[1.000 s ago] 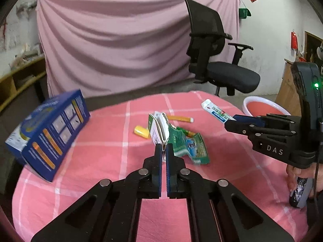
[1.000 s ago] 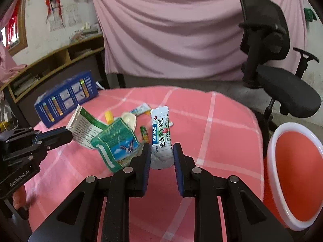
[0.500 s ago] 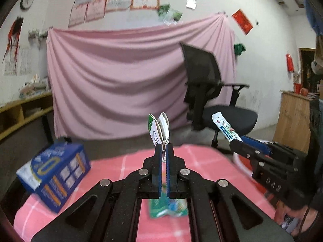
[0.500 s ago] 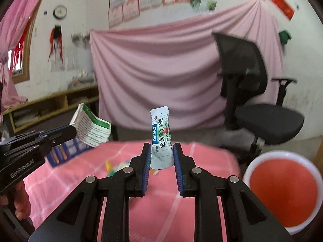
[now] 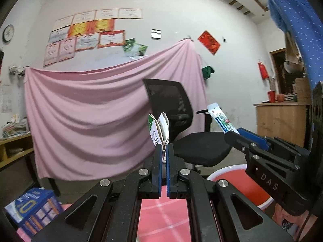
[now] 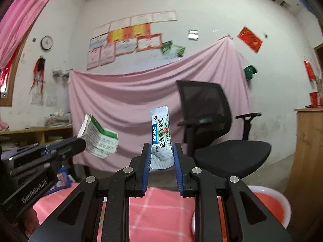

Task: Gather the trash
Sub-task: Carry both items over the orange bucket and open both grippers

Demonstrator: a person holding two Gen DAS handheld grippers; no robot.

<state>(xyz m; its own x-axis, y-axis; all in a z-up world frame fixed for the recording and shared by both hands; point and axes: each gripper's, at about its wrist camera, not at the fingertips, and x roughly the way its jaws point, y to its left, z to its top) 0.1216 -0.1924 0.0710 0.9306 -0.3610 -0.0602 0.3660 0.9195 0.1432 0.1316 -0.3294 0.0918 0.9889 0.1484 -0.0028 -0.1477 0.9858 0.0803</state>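
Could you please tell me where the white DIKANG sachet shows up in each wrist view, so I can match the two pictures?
Left wrist view: the sachet is right of centre, sticking up from the right gripper.
Right wrist view: the sachet is in the centre, upright between that gripper's pads.
Shared landmark: the black office chair, directly behind it in both.

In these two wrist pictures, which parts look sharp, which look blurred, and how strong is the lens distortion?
Left wrist view: the left gripper and its green-and-white wrapper are sharp; the walls curve strongly and the corners are black. Right wrist view: print on the white sachet in the right gripper is readable; the office chair is slightly soft, and the red basin at the edge is smeared.
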